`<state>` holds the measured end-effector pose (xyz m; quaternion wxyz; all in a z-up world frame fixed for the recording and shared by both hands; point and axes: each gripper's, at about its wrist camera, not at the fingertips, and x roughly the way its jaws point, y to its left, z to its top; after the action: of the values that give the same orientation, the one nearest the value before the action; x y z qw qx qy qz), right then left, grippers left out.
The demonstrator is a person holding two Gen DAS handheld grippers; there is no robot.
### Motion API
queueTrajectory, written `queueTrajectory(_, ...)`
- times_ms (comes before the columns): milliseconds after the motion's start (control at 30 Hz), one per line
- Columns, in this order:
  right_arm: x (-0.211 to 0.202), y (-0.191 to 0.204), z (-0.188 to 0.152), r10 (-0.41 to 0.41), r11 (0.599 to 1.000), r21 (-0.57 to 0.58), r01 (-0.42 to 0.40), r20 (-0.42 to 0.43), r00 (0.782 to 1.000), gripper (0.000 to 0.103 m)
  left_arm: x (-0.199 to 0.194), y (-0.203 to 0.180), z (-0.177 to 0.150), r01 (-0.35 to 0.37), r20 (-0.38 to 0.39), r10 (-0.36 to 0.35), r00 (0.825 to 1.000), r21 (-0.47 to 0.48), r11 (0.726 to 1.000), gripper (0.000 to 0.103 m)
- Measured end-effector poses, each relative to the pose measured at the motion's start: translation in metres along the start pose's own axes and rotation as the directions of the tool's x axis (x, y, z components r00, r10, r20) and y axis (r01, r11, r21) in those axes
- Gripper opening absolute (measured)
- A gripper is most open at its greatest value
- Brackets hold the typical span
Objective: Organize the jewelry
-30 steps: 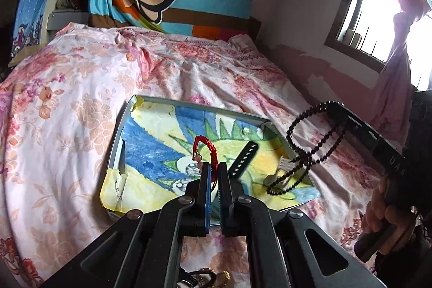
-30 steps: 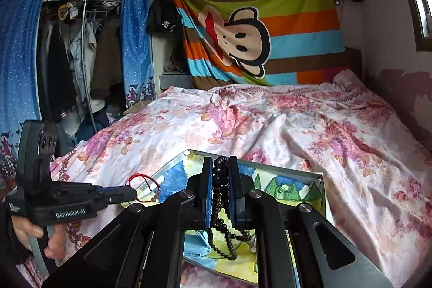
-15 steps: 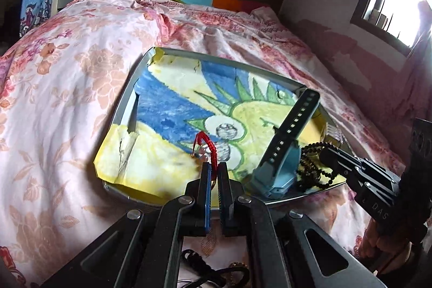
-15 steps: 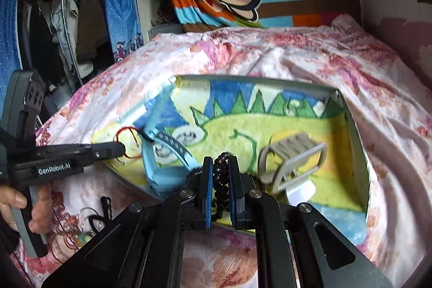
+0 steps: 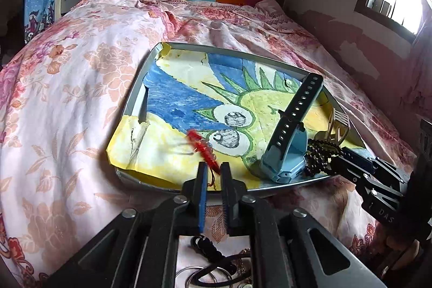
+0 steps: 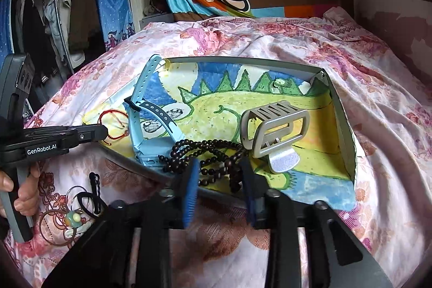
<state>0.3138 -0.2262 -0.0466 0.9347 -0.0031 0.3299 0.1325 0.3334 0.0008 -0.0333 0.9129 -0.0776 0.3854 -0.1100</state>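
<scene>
Inside the tray [image 6: 340,109] lie watch [image 6: 140,126], beads [image 6: 210,150], clip [image 6: 272,131] — both grippers' fingers just parted, gripping nothing.

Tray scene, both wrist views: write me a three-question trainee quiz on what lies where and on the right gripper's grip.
1. True or false: the clip lies on the bedspread, outside the tray.
2. Which thing lies between the watch and the clip?
A. red cord
B. beads
C. hair ties
3. Short answer: is the right gripper clamped on the beads?

Key
1. False: it lies in the tray.
2. B.
3. No: its jaws have just been opening and stand apart, with the beads loose between them.
</scene>
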Motion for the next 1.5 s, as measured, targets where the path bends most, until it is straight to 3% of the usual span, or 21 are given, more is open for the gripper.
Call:
queueTrajectory(100,-0.009,0.0,0.0,0.002,1.0,-0.001,-0.002,0.006,1.0,0.044,-0.008,-0.002,-0.002,-0.011,0.005,0.011,1.0,0.001,1.0,0.032)
queueTrajectory(133,-0.012,0.001,0.0,-0.002,1.0,-0.008,0.002,0.007,1.0,0.044,-0.011,-0.002,-0.003,-0.007,0.009,0.007,1.0,-0.004,1.0,0.042)
queueTrajectory(167,-0.016,0.001,0.0,-0.005,1.0,-0.014,0.005,0.009,1.0,0.045,-0.014,-0.001,-0.003,-0.009,0.01,0.009,1.0,-0.011,1.0,0.059)
queueTrajectory(233,-0.026,0.003,0.0,-0.014,1.0,-0.025,0.015,0.019,1.0,0.052,-0.023,0.001,-0.006,-0.023,0.031,0.024,0.999,-0.032,0.999,0.072)
queueTrajectory(367,-0.05,0.004,0.0,-0.038,0.998,-0.042,0.039,0.042,0.998,0.061,-0.037,0.004,-0.009,-0.012,0.035,0.014,0.999,-0.056,0.998,0.074)
queueTrajectory(567,-0.089,0.012,-0.003,-0.047,0.997,-0.062,0.053,0.093,0.995,0.08,-0.074,0.0,-0.017,-0.034,0.086,0.039,0.996,-0.065,0.997,0.095)
queueTrajectory(767,-0.132,0.025,-0.017,-0.043,0.998,-0.047,0.05,0.149,0.988,0.094,-0.121,-0.002,-0.037,-0.062,0.15,0.071,0.986,-0.068,0.996,0.1)
queueTrajectory(900,-0.163,0.038,-0.033,-0.034,0.999,-0.022,0.039,0.199,0.979,0.101,-0.155,-0.003,-0.059,-0.086,0.218,0.1,0.971,-0.072,0.994,0.103)
queueTrajectory(1100,-0.2,0.06,-0.061,-0.011,0.999,-0.027,0.019,0.258,0.966,0.101,-0.195,-0.003,-0.093,-0.127,0.275,0.136,0.952,-0.049,0.991,0.103)
queueTrajectory(1500,-0.233,0.096,-0.123,-0.026,0.996,-0.076,0.043,0.219,0.975,0.101,-0.237,-0.001,-0.167,-0.163,0.303,0.165,0.939,-0.031,0.986,0.103)
